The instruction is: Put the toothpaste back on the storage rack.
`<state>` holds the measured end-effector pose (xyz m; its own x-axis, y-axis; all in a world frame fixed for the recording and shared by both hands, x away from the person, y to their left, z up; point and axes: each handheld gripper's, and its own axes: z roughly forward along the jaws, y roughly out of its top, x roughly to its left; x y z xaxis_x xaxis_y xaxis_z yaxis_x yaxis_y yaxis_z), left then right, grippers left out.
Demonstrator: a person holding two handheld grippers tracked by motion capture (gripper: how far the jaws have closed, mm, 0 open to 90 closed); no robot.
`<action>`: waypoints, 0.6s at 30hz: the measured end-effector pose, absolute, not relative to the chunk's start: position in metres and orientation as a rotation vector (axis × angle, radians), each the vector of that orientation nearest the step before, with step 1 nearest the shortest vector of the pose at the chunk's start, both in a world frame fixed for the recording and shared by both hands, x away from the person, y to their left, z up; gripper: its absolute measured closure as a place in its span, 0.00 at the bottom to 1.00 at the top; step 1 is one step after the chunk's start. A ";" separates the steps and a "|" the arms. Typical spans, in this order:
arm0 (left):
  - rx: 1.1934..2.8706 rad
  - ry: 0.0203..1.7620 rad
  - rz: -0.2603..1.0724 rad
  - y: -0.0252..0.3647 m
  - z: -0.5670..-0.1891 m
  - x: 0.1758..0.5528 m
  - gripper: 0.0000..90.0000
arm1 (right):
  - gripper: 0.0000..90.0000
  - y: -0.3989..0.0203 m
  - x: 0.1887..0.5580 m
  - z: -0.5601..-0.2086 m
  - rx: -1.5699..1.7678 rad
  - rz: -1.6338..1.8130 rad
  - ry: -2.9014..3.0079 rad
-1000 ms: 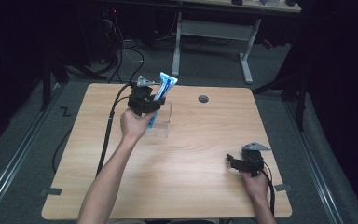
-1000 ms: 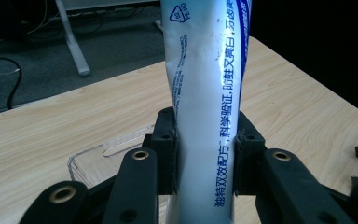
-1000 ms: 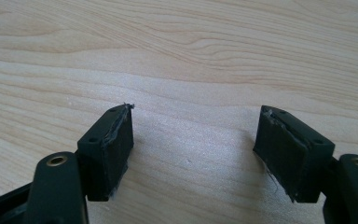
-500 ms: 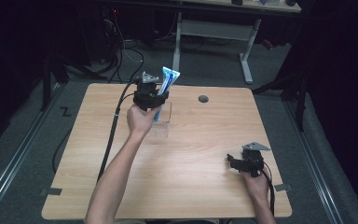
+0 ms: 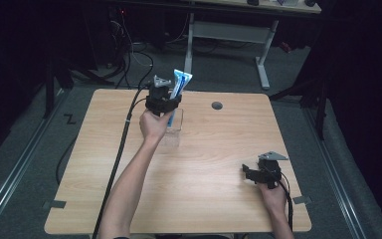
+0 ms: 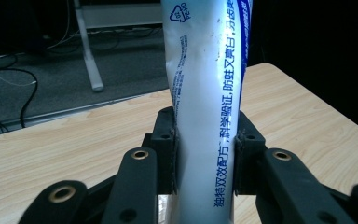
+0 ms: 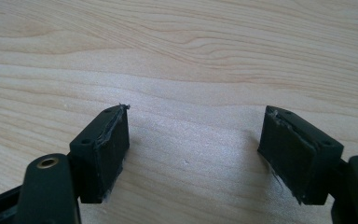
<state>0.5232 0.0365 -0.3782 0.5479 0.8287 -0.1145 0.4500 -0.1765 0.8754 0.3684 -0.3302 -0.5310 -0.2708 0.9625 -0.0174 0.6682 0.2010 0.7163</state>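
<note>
White and blue, the toothpaste tube (image 6: 208, 107) stands upright between the pads of my left tool (image 5: 162, 102), which is clamped on its lower body so that the flat crimped end points up and the rest hangs below, where I cannot see it in the left gripper view. I grip it low and on its narrow sides, I think, so the soft tube does not fold and I can steer its bottom end. From above, the tool holds it over the clear plastic holder (image 5: 175, 122) that stands on the wooden surface (image 5: 219, 164) near the far edge, and the tube looks lined up to go down into it. My right tool (image 5: 252, 174) rests well apart at the near right of the surface, its jaws wide and nothing between them, out of the way.
</note>
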 end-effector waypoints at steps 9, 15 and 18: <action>1.801 1.083 0.477 0.037 -0.391 0.532 0.76 | 0.27 -0.330 0.369 -0.531 1.507 0.837 2.019; 1.813 1.092 0.494 0.039 -0.396 0.536 0.76 | 0.27 -0.330 0.369 -0.531 1.501 0.837 2.021; 1.802 1.090 0.488 0.040 -0.397 0.538 0.76 | 0.27 -0.330 0.369 -0.531 1.503 0.837 2.021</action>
<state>0.5380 0.0404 -0.3973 0.5249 0.8419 -0.1253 0.4668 -0.1617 0.8695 0.3692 -0.3299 -0.5311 -0.2792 0.9600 -0.0208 0.6643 0.2087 0.7177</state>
